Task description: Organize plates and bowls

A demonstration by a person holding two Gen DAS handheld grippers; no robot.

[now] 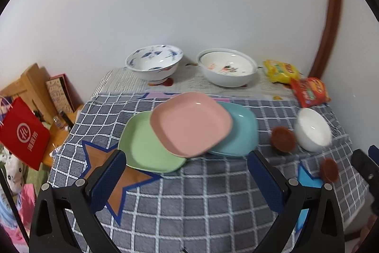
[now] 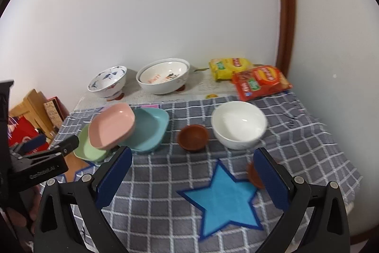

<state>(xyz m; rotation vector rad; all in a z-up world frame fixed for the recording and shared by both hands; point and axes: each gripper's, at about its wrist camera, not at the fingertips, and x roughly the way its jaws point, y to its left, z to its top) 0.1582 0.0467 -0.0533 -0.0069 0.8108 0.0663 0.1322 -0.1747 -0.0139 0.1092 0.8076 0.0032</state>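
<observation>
Ahead of the spread, empty left gripper (image 1: pixel 187 166), a square pink plastic plate (image 1: pixel 190 123) is seen tilted across a green plate (image 1: pixel 142 146) and a blue plate (image 1: pixel 241 132). The right gripper (image 2: pixel 193 164) is likewise spread.

On your far left, the red paper bag (image 1: pixel 22 134) carries a white circle logo with a Chinese character inside and a vertical column of white Chinese characters beside it; the fisheye blur keeps you from reading them with certainty. In the right wrist view, the side of your left claw (image 2: pixel 45 170) has pale lettering that seems to start with "Gen" and end in "AI", the middle unclear. The wide white bowl (image 2: pixel 163 77) shows orange letters inside, seen upside down and not legible. The yellow snack bag (image 2: pixel 228 66) and the red snack bag (image 2: pixel 260 82) each bear a red-and-yellow oval brand badge, its wording too small to read.
</observation>
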